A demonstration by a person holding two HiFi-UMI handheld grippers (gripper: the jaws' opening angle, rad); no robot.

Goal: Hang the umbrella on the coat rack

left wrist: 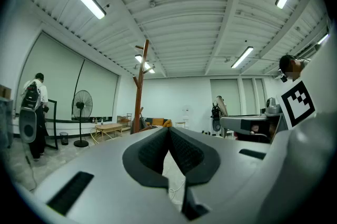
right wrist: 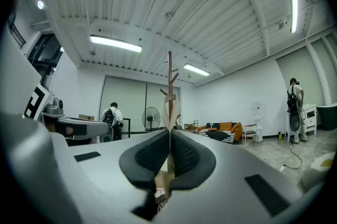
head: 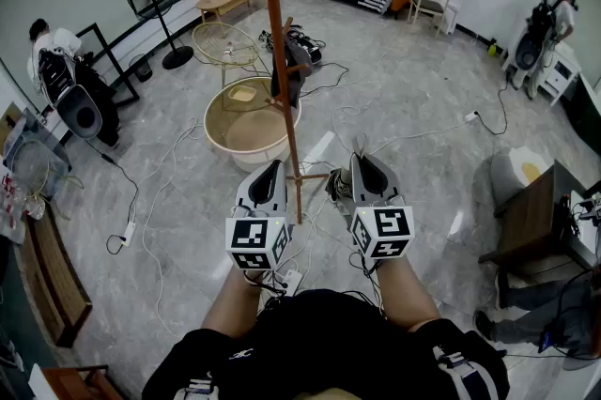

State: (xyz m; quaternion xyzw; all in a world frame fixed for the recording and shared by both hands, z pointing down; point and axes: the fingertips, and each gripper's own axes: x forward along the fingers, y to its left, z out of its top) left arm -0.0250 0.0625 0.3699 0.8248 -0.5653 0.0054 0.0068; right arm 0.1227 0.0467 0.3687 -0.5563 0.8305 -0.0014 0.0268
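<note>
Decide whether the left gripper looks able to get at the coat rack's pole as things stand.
Probably yes. The left gripper sits just left of the coat rack pole, near its lower part, with nothing standing between them. Its jaws are together, so they would have to open before gripping.

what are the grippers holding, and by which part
Nothing. The left gripper and right gripper are both shut and empty; the umbrella hangs on the coat rack.
</note>
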